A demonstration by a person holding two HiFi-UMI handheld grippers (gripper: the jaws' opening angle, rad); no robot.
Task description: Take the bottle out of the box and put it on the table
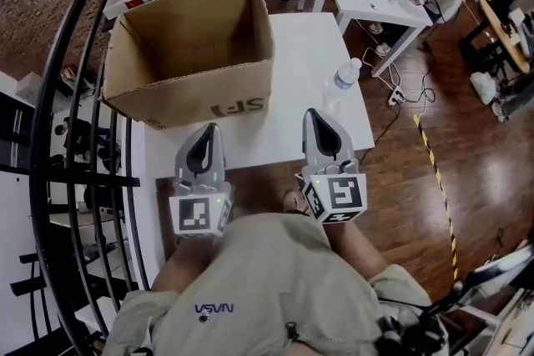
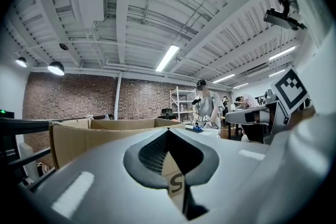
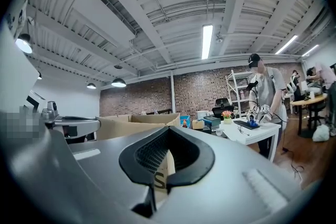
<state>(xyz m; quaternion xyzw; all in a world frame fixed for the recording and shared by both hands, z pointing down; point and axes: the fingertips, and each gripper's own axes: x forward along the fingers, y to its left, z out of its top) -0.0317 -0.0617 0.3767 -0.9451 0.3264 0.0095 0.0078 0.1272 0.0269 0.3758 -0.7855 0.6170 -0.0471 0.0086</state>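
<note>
Though upside down, "SF" on box (image 1: 192,54); left tool (image 1: 208,129), right tool (image 1: 311,113) both together

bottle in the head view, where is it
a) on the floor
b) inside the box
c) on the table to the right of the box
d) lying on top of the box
c: the bottle stands on the white table, right of the cardboard box and apart from it.

Closed right gripper (image 3: 168,132), nothing between its jaws.
Cardboard box (image 3: 131,124) just beyond the tips, toward 10 o'clock; person (image 3: 264,89) stands at white desk (image 3: 260,131), 3 o'clock.
</note>
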